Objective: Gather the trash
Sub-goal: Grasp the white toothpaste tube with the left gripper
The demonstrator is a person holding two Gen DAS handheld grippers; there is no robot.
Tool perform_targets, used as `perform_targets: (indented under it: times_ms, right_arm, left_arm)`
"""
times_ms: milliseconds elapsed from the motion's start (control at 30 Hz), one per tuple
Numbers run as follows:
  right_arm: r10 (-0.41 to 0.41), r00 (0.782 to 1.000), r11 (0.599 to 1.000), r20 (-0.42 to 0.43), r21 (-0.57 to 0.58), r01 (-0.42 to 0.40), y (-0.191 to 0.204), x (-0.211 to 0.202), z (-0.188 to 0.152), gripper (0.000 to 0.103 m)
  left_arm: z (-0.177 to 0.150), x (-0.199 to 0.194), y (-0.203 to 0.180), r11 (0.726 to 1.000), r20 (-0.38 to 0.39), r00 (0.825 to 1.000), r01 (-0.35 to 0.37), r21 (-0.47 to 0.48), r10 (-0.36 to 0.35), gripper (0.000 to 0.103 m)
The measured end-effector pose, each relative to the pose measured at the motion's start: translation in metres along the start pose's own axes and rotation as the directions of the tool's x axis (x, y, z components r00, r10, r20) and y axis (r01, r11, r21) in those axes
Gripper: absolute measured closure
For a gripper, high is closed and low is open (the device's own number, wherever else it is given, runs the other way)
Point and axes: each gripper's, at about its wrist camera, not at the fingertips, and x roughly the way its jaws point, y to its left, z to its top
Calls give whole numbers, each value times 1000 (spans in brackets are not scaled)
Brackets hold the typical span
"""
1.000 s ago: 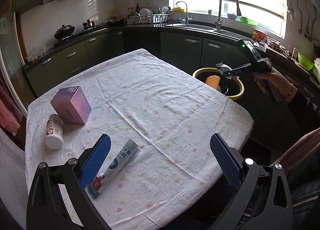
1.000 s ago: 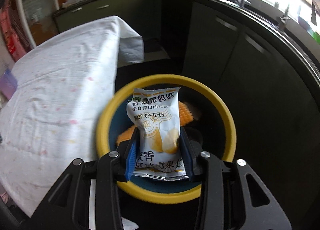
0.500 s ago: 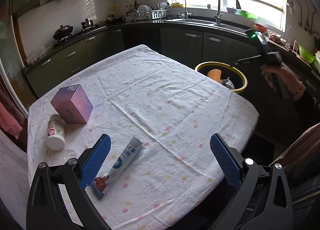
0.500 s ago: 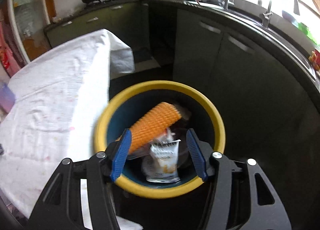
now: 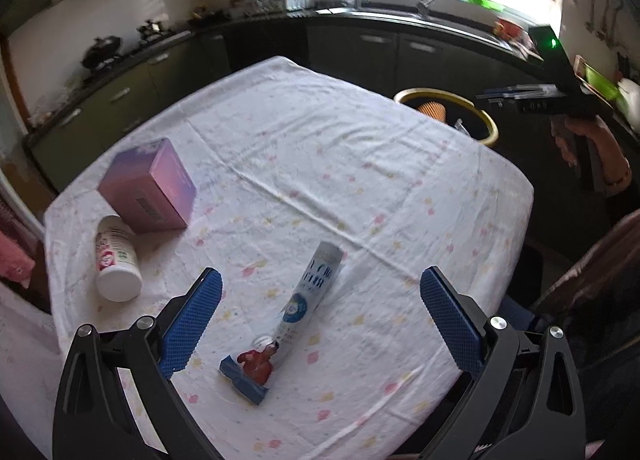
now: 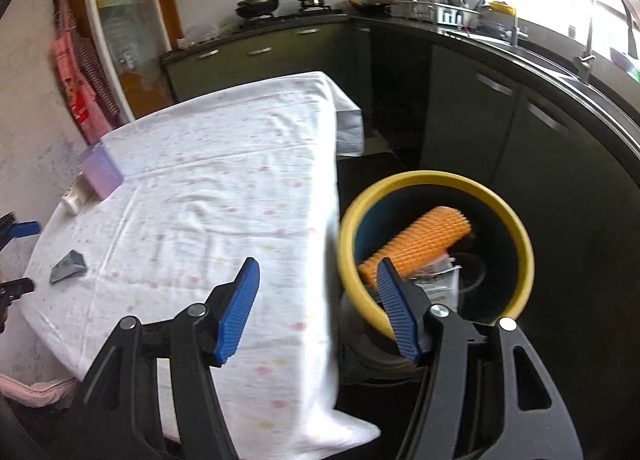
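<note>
A white and blue tube [image 5: 310,288] with a red end lies on the tablecloth, below and between the fingers of my left gripper [image 5: 320,320], which is wide open and apart from it. My right gripper [image 6: 318,300] hovers over the table's edge beside the yellow-rimmed bin [image 6: 520,236]; its jaws are opening and nothing is between them. The white snack packet [image 6: 440,284] lies inside the bin next to an orange ribbed object [image 6: 420,244]. In the left wrist view the right gripper [image 5: 516,94] hangs just right of the bin [image 5: 490,128].
A pink box [image 5: 148,184] and a white bottle [image 5: 116,260] on its side rest at the table's left. The cloth-covered table [image 6: 220,180] is ringed by dark cabinets with a sink and stove. A person's hand [image 5: 580,136] holds the right gripper.
The right gripper opened and the snack packet dropped into the bin; the gripper then drew up and toward the table. The left gripper shifted so the tube now lies between its fingers.
</note>
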Motion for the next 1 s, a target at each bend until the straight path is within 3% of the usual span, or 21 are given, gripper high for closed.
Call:
perform_targets:
  times_ms: [167, 500, 767, 1000]
  right_arm:
    - [27, 1000, 1000, -9, -5, -27, 16, 2, 0, 44]
    - [44, 999, 999, -26, -5, -44, 32, 8, 4, 44]
    - [63, 997, 998, -38, -1, -63, 41, 13, 2, 44]
    - [79, 996, 997, -37, 3, -79, 45, 13, 1, 44]
  left_arm:
    - [-8, 17, 15, 997, -56, 996, 77, 21, -76, 17]
    - [-25, 39, 21, 991, -139, 985, 110, 77, -99, 43]
    - [-31, 38, 29, 989, -137, 983, 132, 61, -123, 66]
    - [-37, 33, 24, 992, -130, 986, 112, 55, -104, 76]
